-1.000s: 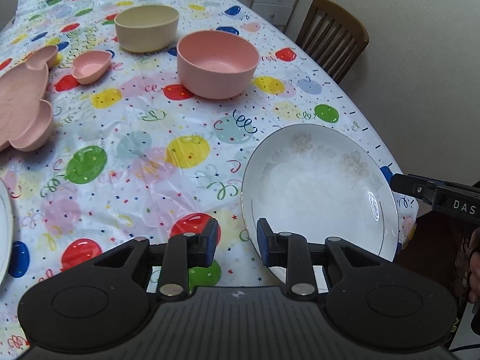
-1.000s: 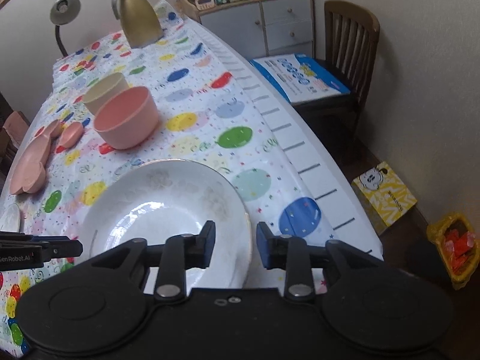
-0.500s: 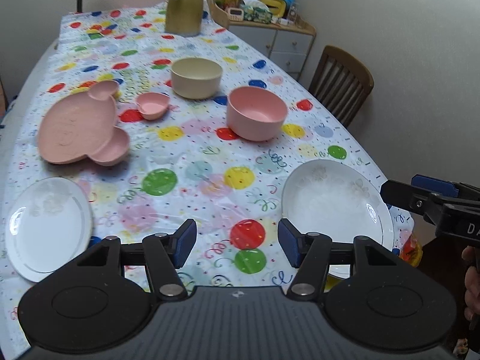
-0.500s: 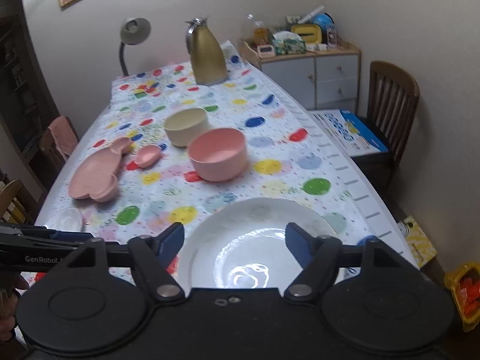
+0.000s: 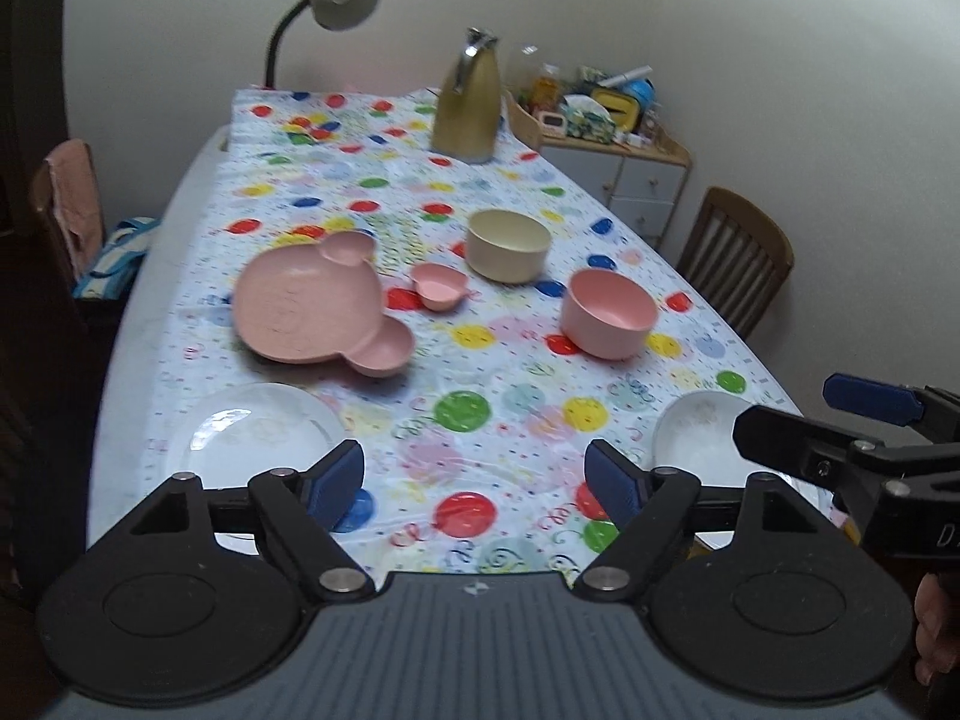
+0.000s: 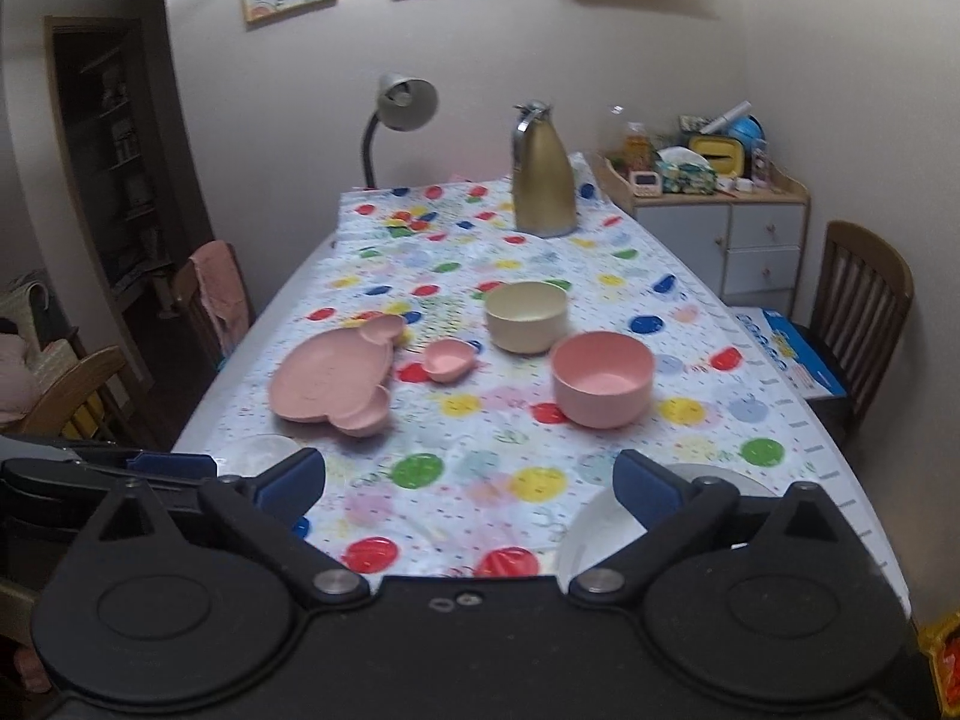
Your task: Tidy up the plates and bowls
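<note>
Your right gripper (image 6: 468, 492), jaws opening and empty, has the white deep plate (image 6: 606, 528) low beside its right jaw, nearer than the pink bowl (image 6: 602, 378) ahead, while your left gripper (image 5: 474, 480), likewise opening on nothing, has the other white plate (image 5: 252, 432) by its left jaw.

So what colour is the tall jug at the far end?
Gold jug with a silver top, clearest in the right wrist view.

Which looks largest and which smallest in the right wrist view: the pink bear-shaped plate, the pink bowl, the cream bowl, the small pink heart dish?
1. pink bear-shaped plate
2. pink bowl
3. cream bowl, though it stands farther away, so the two bowls may be alike
4. small pink heart dish
</note>
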The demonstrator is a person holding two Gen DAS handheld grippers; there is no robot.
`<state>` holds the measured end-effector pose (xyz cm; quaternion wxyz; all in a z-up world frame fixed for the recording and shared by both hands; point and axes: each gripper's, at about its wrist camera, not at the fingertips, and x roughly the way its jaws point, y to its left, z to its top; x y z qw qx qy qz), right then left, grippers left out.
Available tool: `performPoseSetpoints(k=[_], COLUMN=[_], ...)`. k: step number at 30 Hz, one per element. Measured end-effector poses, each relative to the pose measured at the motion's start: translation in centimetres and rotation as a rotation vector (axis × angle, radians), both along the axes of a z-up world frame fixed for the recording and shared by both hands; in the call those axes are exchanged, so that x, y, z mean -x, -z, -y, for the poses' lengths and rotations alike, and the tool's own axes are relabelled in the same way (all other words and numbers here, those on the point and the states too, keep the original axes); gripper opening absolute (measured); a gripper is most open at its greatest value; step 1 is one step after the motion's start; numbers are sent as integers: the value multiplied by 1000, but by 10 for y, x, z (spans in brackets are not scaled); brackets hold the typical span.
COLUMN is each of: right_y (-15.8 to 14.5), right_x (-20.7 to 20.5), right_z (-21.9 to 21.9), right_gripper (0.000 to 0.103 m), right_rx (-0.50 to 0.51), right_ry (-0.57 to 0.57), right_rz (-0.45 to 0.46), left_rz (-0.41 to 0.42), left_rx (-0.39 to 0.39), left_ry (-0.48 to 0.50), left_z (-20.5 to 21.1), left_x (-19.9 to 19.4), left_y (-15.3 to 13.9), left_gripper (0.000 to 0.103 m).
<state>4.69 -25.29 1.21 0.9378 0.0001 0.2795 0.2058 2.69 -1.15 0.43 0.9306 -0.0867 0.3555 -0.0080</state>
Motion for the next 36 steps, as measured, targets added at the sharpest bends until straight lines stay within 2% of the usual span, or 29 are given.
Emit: performPoseSetpoints(k=[9, 18, 26, 36], right_y=[4, 30, 64, 111], right_x=[1, -24, -65, -116], right_z=[-52, -99, -139, -180], right_gripper=[103, 102, 93, 74], right_rx=[-6, 39, 74, 111], right_ry=[-106, -205, -300, -366], right_rz=[-20, -93, -178, -298], left_rz=[-37, -105, -196, -274], left_rx=[-3, -6, 15, 39], left_ry=[-136, -235, -320, -409], left_z=[-53, -93, -124, -152], left_x=[13, 1, -24, -44], left_y=[8, 36, 69, 107], left_gripper=[81, 81, 81, 81])
